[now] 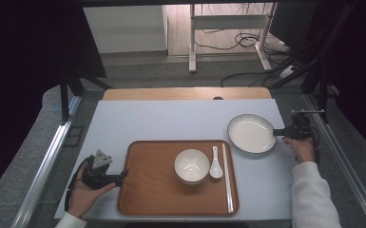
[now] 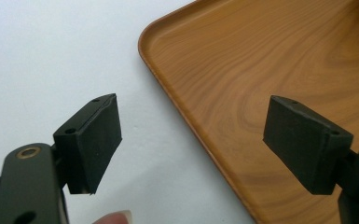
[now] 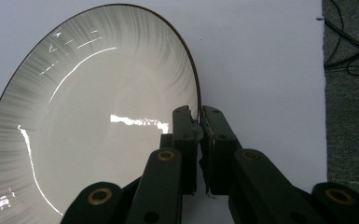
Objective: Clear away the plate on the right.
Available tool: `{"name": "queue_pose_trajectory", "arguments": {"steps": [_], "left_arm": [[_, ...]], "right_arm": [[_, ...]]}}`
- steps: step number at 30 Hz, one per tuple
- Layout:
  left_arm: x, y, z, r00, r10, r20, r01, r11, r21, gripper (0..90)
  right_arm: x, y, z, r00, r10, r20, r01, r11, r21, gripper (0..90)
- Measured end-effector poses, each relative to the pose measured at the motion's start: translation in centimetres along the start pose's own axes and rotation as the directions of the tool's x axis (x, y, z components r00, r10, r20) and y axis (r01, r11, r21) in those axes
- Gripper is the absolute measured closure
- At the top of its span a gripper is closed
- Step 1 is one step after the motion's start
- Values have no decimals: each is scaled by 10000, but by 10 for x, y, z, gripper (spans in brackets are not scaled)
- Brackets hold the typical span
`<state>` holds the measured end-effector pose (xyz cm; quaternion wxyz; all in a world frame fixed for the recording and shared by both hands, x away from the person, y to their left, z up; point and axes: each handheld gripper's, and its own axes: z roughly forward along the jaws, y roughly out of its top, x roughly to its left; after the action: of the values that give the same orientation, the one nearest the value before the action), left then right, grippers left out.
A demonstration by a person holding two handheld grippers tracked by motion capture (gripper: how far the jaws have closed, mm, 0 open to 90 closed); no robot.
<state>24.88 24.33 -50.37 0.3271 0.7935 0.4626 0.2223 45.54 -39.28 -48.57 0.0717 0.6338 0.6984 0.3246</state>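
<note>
White plate lies flat, rim pinched by right tool; left tool wide.

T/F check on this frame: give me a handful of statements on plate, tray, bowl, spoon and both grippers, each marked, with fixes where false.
1. The right gripper is clamped on the rim of the plate. True.
2. The plate sits on the tray. False: it is on the white table, beside the tray's far right corner.
3. The left gripper has its jaws wide apart with nothing between the pads. True.
4. The spoon lies inside the bowl. False: it lies on the tray just right of the bowl.
5. The left gripper grips the tray's edge. False: its jaws straddle the edge without pressing on it.
</note>
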Motion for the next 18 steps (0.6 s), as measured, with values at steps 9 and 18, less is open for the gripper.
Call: {"name": "queue_pose_trajectory", "arguments": {"steps": [9,18], "left_arm": [[-1,0,1,10000,-39,-8,39,10000,-28,189],[2,0,1,10000,-19,-53,19,10000,51,189]], "right_arm": [[-1,1,6,9998,-154,-125,158,9994,321,818],[-5,10,14,9984,-54,-560,103,9960,887,798]]}}
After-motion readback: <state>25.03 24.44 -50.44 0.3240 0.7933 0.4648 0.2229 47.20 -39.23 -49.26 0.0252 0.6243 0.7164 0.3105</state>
